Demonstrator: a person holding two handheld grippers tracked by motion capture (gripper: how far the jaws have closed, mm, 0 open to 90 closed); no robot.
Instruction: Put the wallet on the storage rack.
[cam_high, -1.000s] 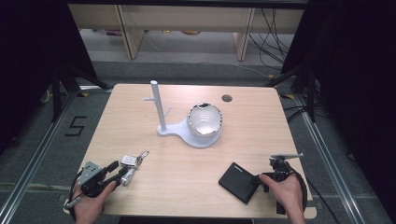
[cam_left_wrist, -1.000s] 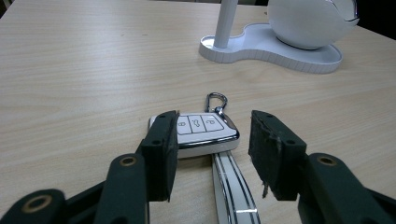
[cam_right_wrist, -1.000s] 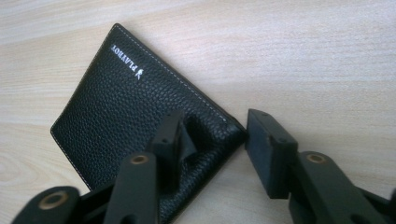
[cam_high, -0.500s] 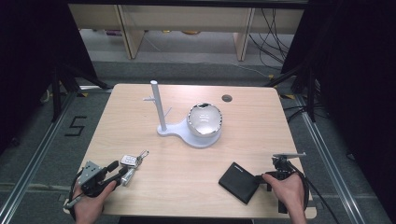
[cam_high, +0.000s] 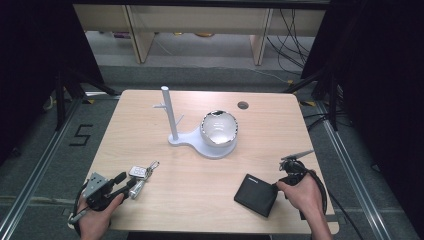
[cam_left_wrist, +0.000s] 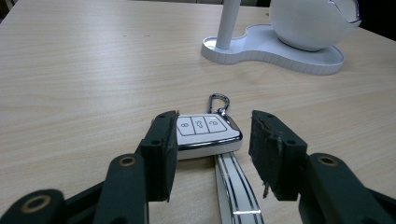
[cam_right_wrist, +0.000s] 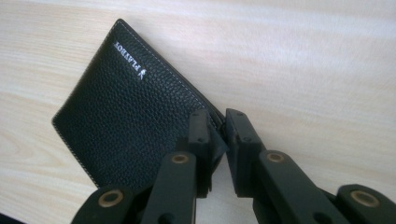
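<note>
My right fingers (cam_right_wrist: 217, 140) have just been closing and now pinch one corner of the wallet (cam_right_wrist: 135, 116), at the counter's (cam_high: 200, 195) near right. Wallet: soft grained leather, light, floppy; a corner pinch may let it sag, so a hold along the folded spine looks safer. It lies flat, long axis diagonal, logo end away from me. My left fingers (cam_left_wrist: 212, 156) stand open around the key fob (cam_left_wrist: 205, 133), near left: hard, smooth, ring end towards the stand (cam_high: 172, 117).
</note>
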